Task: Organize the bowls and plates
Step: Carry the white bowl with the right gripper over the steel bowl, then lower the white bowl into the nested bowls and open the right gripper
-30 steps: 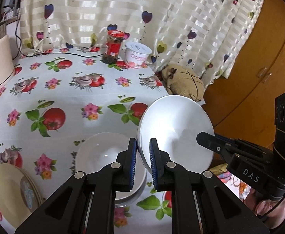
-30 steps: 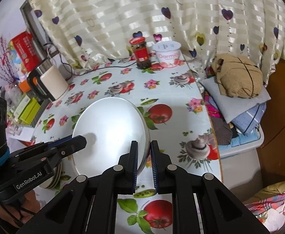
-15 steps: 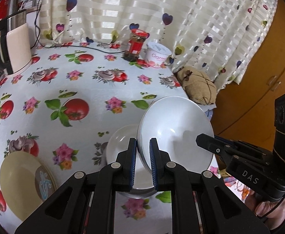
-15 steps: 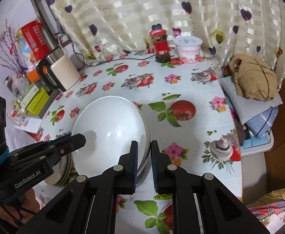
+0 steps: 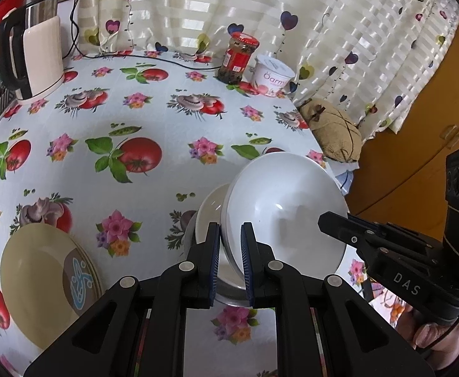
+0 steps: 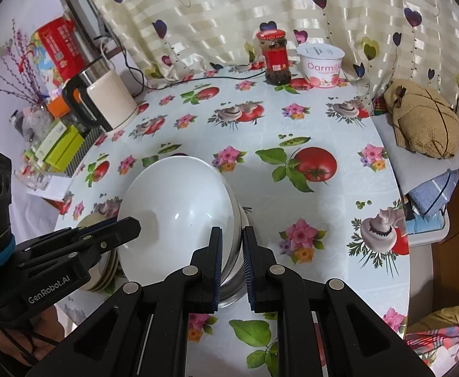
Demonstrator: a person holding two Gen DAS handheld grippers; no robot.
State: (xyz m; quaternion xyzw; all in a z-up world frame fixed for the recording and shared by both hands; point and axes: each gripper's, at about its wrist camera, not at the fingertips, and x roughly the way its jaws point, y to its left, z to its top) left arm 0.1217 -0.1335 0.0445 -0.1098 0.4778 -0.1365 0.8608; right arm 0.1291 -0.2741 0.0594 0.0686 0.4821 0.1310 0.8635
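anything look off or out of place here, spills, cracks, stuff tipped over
No spills, cracks or toppled items show. The only unusual thing is the white bowl, held tilted between the left gripper and right gripper above the bowls on the table; that looks like deliberate stacking, not a mishap.

Left claw: pitched steeply downward, blue-padded fingers drawn close, clamped on the near-left rim of a white bowl. Right claw: same steep pitch, fingers nearly together, clamped on the opposite rim of the same bowl. Each claw shows in the other's view, entering from the side with black fingers reaching to the bowl. A hand grips the right claw's handle; another hand grips the left's.
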